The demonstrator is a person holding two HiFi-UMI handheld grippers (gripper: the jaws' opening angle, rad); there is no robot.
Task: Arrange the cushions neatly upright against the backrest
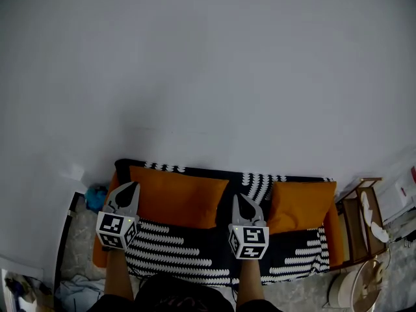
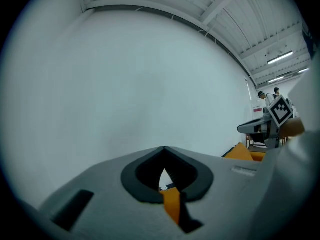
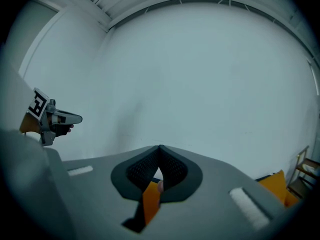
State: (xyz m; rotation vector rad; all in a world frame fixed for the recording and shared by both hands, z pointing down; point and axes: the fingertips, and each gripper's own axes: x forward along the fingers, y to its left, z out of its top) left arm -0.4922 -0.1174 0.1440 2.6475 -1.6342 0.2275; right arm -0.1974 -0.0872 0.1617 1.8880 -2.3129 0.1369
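Only the head view shows the sofa [image 1: 195, 255], with the large orange cushion [image 1: 175, 197] and small orange cushion [image 1: 302, 203] upright against its backrest. The gripper views show the left claw [image 2: 164, 151] and right claw [image 3: 160, 149] pressed together.

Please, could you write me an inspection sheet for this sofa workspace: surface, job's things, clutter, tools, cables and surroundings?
Surface: sofa seat under a black-and-white patterned cover.
Job's things: large orange cushion and small orange cushion, both up against the backrest.
Clutter: blue object beside the sofa at the head view's left; wooden rack at its right.
Tools: left tool and right tool are both shut, each with orange fabric between its jaws. They sit at the two ends of the large orange cushion.
Cables: nothing seen.
Surroundings: plain white wall behind the sofa.
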